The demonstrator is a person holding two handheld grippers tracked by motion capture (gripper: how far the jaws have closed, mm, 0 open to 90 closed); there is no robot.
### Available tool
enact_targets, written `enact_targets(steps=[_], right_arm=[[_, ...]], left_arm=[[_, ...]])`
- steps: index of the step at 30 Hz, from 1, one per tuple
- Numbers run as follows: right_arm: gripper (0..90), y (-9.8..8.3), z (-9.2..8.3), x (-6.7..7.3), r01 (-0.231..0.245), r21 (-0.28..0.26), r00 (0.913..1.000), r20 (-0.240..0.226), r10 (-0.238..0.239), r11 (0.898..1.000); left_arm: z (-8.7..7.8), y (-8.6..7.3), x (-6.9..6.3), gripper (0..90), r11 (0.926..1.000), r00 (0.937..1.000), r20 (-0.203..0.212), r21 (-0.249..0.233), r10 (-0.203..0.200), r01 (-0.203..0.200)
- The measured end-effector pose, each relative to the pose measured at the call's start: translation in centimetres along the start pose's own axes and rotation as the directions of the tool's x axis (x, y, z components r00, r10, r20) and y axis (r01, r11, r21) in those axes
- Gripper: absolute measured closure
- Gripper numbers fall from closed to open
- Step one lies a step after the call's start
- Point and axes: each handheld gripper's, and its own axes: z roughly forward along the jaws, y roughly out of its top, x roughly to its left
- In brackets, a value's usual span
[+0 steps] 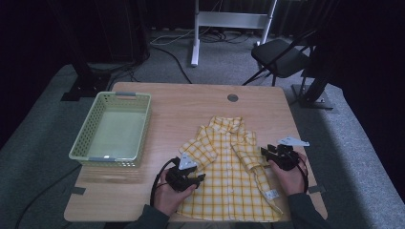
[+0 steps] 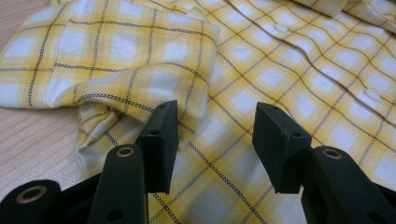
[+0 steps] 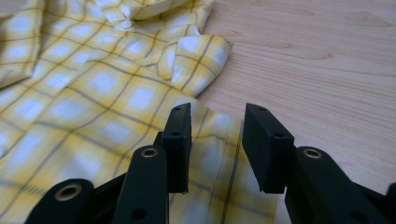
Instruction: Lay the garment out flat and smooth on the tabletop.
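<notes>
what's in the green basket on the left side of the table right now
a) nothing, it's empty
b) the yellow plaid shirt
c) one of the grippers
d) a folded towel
a: in the high view the green basket shows only its bare floor, while the yellow plaid shirt lies spread on the wooden table to the basket's right, with the left gripper and right gripper at the shirt's edges.

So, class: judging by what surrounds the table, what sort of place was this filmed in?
Probably a recording studio or lab, not a home: dark curtained walls, loose black cables on grey carpet, a white metal stand frame and a black folding chair behind the light wooden table.
</notes>
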Motion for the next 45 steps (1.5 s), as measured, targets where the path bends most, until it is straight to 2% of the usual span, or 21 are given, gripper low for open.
enact_targets(steps=[5, 8, 11, 18, 23, 32, 35, 39, 45], right_arm=[[61.8, 0.0, 1.2, -0.4, -0.009, 0.031, 0.9998, 0.019, 0.009, 0.999], [61.2, -0.2, 1.5, -0.7, -0.022, 0.044, 0.9995, 0.023, 0.021, 0.999], [61.1, -0.1, 1.5, -0.8, -0.015, 0.054, 0.9995, 0.028, 0.014, 0.998], [68.9, -0.1, 1.3, -1.0, -0.005, 0.067, 0.9988, 0.05, 0.002, 0.998], [72.5, -0.3, 0.8, -1.2, -0.017, 0.077, 0.9982, 0.059, 0.013, 0.997], [72.8, -1.3, -0.5, -1.6, -0.06, 0.085, 0.9953, 0.08, 0.054, 0.995], [71.9, -2.0, -1.5, -1.7, -0.082, 0.086, 0.993, 0.092, 0.074, 0.993], [71.5, -2.7, -2.3, -1.7, -0.085, 0.085, 0.9908, 0.112, 0.076, 0.993], [69.7, -3.7, -3.5, -1.6, -0.092, 0.077, 0.9896, 0.118, 0.082, 0.993]], left_arm=[[0.0, 0.0, 0.0, 51.5, 1.0, 1.0, 0.001, -0.003, 0.0, 0.0], [0.0, -0.1, 0.0, 51.5, 1.0, 1.0, 0.001, -0.004, 0.0, 0.0], [0.0, -0.1, 0.0, 51.4, 1.0, 1.0, 0.0, -0.005, 0.0, 0.0], [0.0, -0.2, -0.1, 51.3, 0.9999, 1.0, -0.003, -0.011, 0.001, -0.001], [0.0, -0.2, -0.1, 51.3, 0.9999, 1.0, -0.003, -0.014, 0.0, 0.0], [0.0, -0.2, -0.1, 51.3, 0.9999, 1.0, -0.003, -0.015, 0.002, -0.002], [0.0, -0.2, -0.1, 51.2, 0.9999, 1.0, -0.003, -0.016, 0.002, -0.002], [0.0, -0.2, -0.1, 51.2, 0.9999, 1.0, -0.007, -0.015, 0.005, -0.005], [0.0, -0.3, -0.1, 51.3, 0.9999, 1.0, -0.006, -0.016, 0.004, -0.004]])
